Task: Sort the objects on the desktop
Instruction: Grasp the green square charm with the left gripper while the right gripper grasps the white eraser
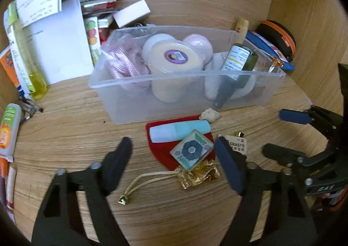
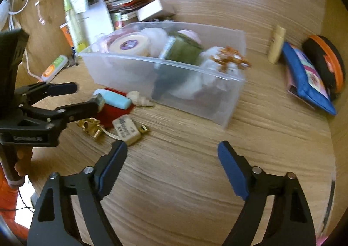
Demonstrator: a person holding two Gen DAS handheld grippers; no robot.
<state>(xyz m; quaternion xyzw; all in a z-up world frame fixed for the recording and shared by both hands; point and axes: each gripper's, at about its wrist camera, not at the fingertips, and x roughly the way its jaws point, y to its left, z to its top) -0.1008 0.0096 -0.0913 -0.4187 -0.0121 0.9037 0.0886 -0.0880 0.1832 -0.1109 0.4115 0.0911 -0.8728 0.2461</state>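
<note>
In the left wrist view my left gripper (image 1: 174, 152) stands open over a small pile on the wooden desk. Between its fingers lie a red pouch (image 1: 159, 151), a pale blue and white tube (image 1: 180, 131) and a square glass tile with a blue flower (image 1: 191, 150); the pads touch none of them. A gold pouch (image 1: 198, 174) with a cord and bell lies just below. A labelled eraser (image 2: 126, 130) sits beside my right gripper's left finger. My right gripper (image 2: 171, 150) is open over bare wood. A clear bin (image 1: 187, 76) behind holds jars and a bottle.
A small shell (image 1: 208, 114) lies against the bin's front. A blue zip pouch (image 2: 308, 80), an orange and black case (image 2: 326, 61) and a beige tube (image 2: 276, 43) stand at the right. Papers (image 1: 61, 35), bottles and packets crowd the left and back.
</note>
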